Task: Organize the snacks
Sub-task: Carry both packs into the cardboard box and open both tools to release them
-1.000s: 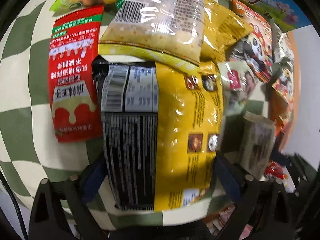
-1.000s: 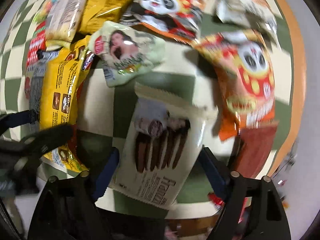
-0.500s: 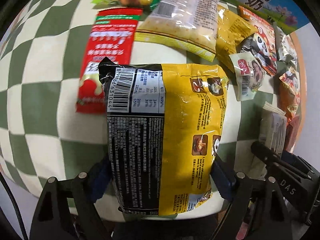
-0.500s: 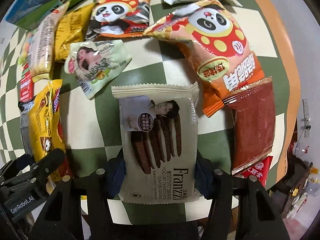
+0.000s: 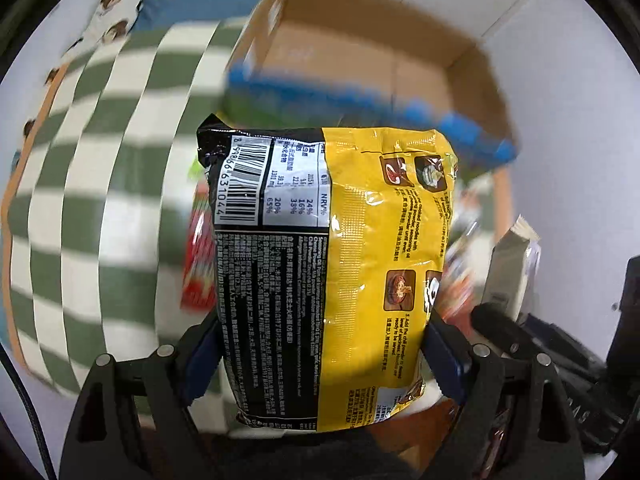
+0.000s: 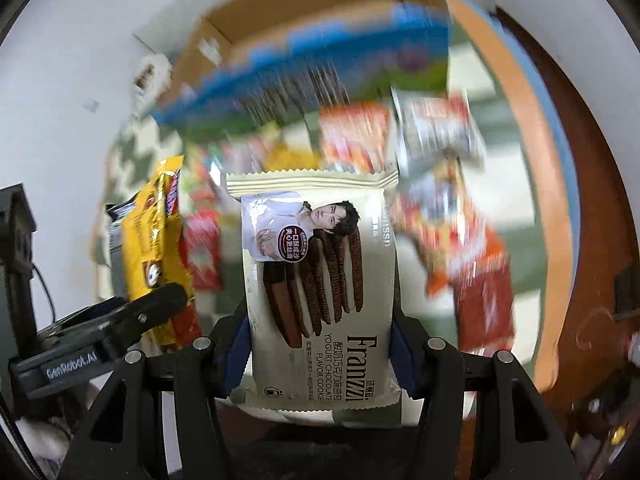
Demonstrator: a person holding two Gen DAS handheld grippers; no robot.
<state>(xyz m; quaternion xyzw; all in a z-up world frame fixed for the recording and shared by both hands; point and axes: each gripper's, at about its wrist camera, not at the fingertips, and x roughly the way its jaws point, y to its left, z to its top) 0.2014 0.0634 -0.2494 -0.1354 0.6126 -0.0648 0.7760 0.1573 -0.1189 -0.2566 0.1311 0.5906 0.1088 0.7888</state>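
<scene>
My left gripper [image 5: 320, 356] is shut on a yellow and black noodle packet [image 5: 332, 260], held by its two sides and lifted off the checked cloth. My right gripper [image 6: 320, 352] is shut on a cream chocolate cookie pack [image 6: 320, 280], also clear of the table. The cookie pack [image 5: 512, 268] shows edge-on at the right of the left wrist view, and the noodle packet [image 6: 152, 248] with the left gripper's finger [image 6: 132, 320] shows at the left of the right wrist view. An open cardboard box [image 5: 360, 52] stands beyond both packets.
The box [image 6: 312, 40] has a blue and green printed front. Several blurred snack packets [image 6: 460, 232] lie on the green and white checked cloth [image 5: 100, 200] below. A red packet [image 5: 198, 264] lies just left of the noodle packet. White wall lies behind.
Both grippers shut on their packets and lifted them off the cloth. The views tilted up, bringing the cardboard box into sight.
</scene>
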